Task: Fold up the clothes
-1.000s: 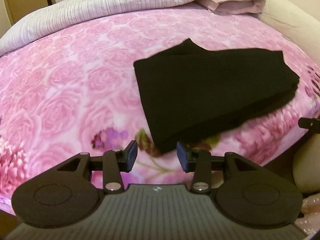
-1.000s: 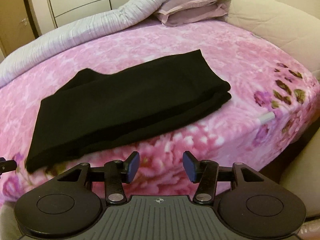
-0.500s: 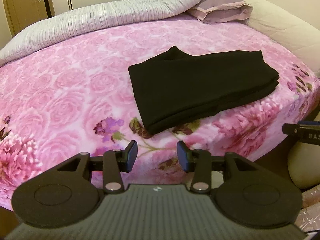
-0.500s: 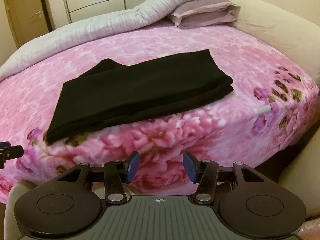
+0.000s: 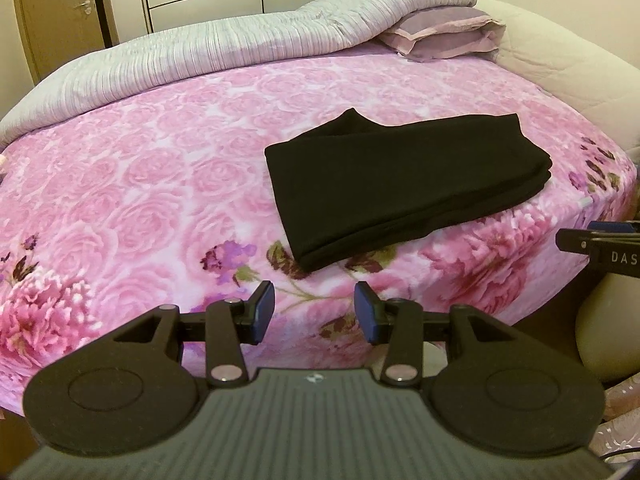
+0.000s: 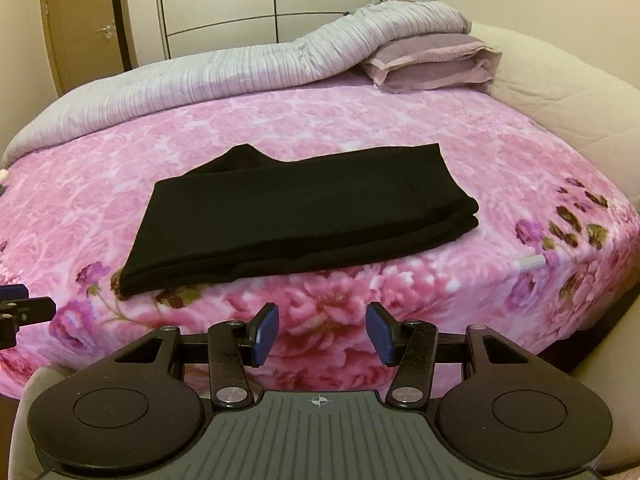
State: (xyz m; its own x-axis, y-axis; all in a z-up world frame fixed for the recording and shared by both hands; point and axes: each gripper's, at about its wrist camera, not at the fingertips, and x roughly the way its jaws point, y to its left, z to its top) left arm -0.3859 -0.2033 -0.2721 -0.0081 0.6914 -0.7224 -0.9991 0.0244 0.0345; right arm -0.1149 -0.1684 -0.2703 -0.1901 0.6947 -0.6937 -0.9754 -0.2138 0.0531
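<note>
Left wrist view: left tongs [image 5: 315, 307] spread, blue pads [image 5: 264, 308] parted, nothing pinched between them, held off the near edge of the bed [image 5: 120, 200]. Right wrist view: right tongs [image 6: 322, 330] likewise spread and empty, also short of the bed's near edge, blue pads [image 6: 267, 328] facing each other across a clear gap. Tip of the right tongs seen at the right border of the left view, off the bed's near right corner; tip of the left tongs seen at the left border of the right view.

Beyond both tongs, on the bed's pink rose-patterned cover: folded black garment [image 5: 400, 188], lying flat in stacked layers, touched by neither tongs, placed toward the bed's near right part, one corner close to the near edge, one small peak sticking out along its far side. Same garment [image 6: 304, 216] centred ahead of the right tongs.

Further across the bed from the garment: grey ribbed duvet [image 5: 224, 44] bunched along the far side, mauve pillow [image 5: 440, 32] at the far right corner. Past the bed: pale wardrobe doors [image 6: 224, 4] and a wooden door [image 6: 80, 24].
</note>
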